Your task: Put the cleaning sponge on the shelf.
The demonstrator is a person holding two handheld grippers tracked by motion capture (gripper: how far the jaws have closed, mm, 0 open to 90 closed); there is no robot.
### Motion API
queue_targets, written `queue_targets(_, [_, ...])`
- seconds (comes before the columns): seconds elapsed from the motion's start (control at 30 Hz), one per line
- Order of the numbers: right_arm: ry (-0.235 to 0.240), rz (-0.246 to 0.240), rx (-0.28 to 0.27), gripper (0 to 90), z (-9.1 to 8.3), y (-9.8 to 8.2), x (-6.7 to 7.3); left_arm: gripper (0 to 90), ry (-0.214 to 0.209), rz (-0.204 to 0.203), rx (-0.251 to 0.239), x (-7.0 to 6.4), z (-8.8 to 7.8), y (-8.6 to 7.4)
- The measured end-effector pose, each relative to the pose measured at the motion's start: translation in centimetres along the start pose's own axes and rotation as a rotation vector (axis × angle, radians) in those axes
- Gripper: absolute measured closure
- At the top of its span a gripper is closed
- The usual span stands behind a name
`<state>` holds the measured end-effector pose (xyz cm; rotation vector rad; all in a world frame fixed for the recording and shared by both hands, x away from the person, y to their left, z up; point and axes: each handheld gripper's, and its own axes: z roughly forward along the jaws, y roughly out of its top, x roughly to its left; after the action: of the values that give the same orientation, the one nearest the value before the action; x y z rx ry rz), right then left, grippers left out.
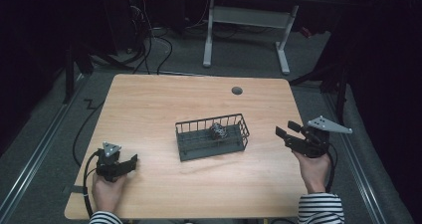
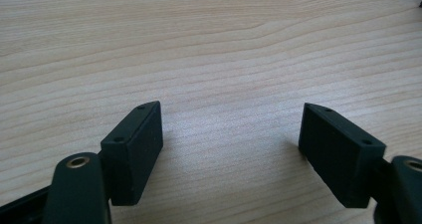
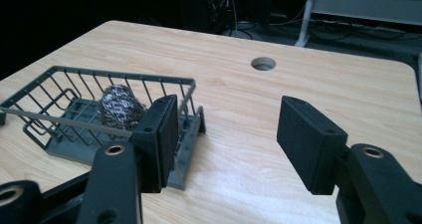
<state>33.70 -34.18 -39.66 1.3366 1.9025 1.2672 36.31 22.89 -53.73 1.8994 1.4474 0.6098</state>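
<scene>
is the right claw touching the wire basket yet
Apart. In the high view bare wood lies between the right claw, open at the table's right edge, and the wire basket in the middle; the scrubber sits inside it.

Wire basket (image 1: 211,139) w/ prob. steel scourer (image 1: 217,131) on wood table (image 1: 149,104)

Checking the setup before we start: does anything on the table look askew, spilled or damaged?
Nothing stands out. The wire basket sits flat, slightly angled, with the steel scourer inside it. Both grippers are open.

Striped sleeves (image 1: 321,208), black hand-held grippers w/ grey plates.
</scene>
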Motion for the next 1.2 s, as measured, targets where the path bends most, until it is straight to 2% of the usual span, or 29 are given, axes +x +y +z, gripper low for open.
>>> queue_targets(0.13, [-0.010, 0.016, 0.002, 41.9, -0.3, -1.0, -0.6, 25.8, 0.002, 0.002, 0.000, 0.0, 0.0, 0.0])
queue_targets(0.27, [-0.022, 0.049, 0.010, 41.7, -0.6, -2.8, -1.4, 25.8, 0.004, 0.003, 0.000, -0.1, 0.0, 0.0])
queue_targets(0.47, [-0.008, 0.069, 0.013, 41.7, -0.7, -4.9, -2.0, 25.8, 0.007, 0.006, 0.000, -0.1, 0.0, 0.0])
queue_targets(0.77, [-0.019, 0.103, 0.031, 41.7, -0.2, -7.4, -2.3, 25.8, 0.008, 0.007, 0.001, -0.1, 0.0, 0.0])
queue_targets(0.93, [-0.022, 0.127, 0.047, 41.4, 0.7, -8.9, -2.0, 25.7, 0.007, 0.006, 0.001, -0.1, 0.0, 0.0])
queue_targets(1.2, [-0.037, 0.118, 0.087, 39.8, 2.4, -10.0, -1.5, 25.7, 0.007, 0.006, 0.000, -0.1, 0.0, 0.0])
